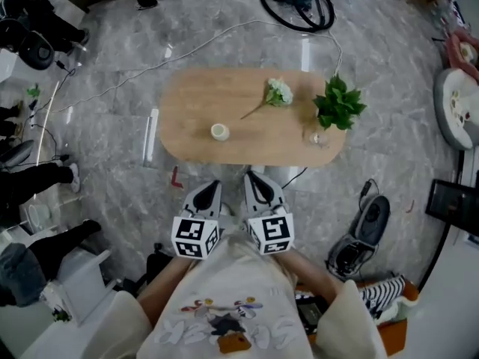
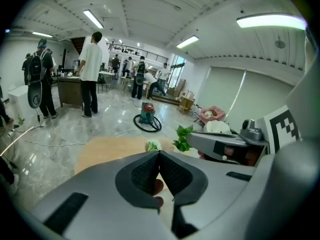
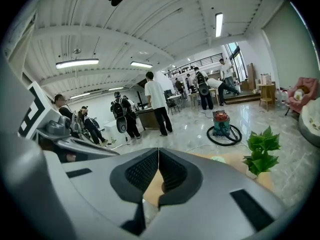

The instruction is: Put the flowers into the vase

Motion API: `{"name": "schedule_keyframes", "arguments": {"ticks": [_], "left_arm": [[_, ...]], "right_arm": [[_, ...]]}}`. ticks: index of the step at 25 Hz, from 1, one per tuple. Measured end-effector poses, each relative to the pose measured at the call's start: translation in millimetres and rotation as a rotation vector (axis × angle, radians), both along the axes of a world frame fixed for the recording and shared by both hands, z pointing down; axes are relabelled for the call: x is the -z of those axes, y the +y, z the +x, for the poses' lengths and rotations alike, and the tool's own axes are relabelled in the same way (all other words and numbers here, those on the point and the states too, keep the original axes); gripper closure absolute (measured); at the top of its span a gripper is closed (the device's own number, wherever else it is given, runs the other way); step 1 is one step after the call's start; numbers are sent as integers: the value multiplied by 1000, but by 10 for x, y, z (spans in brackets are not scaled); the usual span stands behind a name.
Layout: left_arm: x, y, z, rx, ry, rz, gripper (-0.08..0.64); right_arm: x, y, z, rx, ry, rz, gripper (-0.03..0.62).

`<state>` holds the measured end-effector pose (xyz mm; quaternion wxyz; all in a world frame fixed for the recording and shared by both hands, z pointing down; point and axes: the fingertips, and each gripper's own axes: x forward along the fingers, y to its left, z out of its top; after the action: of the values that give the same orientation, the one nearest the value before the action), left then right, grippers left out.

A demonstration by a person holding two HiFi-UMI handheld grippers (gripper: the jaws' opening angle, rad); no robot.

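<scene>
**Spotter:** Where are you holding the grippers?

**Operator:** I'm holding both low, close to the person's body, short of the table (image 1: 202,96). The left gripper (image 1: 209,189) is showing its jaws pressed together with nothing between them. The right gripper (image 1: 257,179) is doing the same, closed and empty.

**Spotter:** And the flower?

**Operator:** The white flower (image 1: 279,92) is lying flat on the tabletop, with its thin stem (image 1: 253,112) trailing toward the middle. The glass vase (image 1: 318,135) is standing upright near it at the right end, and a green sprig (image 1: 339,103) is already sitting in it.

**Spotter:** How are you expecting it to handle?

**Operator:** I'm judging it light and soft. The head would probably crush, so I'm planning on opening the jaws and pinching the stem about midway, gently. A stem that thin may bend or slip. The vase is looking light and easy to tip, and breakable. So I'm thinking of steadying it with the other gripper while threading the stem in past the leaves.
</scene>
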<state>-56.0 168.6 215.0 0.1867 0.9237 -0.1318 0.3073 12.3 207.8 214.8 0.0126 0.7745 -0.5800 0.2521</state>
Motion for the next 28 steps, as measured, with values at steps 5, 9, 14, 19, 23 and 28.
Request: {"name": "schedule_keyframes", "arguments": {"ticks": [5,9,14,19,23,28], "left_arm": [[-172,-196,455,62,-58,-10,560],[-300,-346,688,102,-83,-22,561],[-449,-461,892,122,-111,-44,561],[-687,-663,1082,128,-120,-61,560],[-882,-750,1181,132,-124,-74,560],[-1150,-819,1245,127,-126,-99,561]], "right_arm": [[-286,-222,513,40,-75,-44,584],[-390,-397,736,83,-93,-57,584],[-606,-504,835,137,-177,-53,584],[-790,-714,950,167,-212,-58,584],[-999,-814,1000,193,-205,-77,584],[-1257,-908,1123,150,-213,-95,584]]}}
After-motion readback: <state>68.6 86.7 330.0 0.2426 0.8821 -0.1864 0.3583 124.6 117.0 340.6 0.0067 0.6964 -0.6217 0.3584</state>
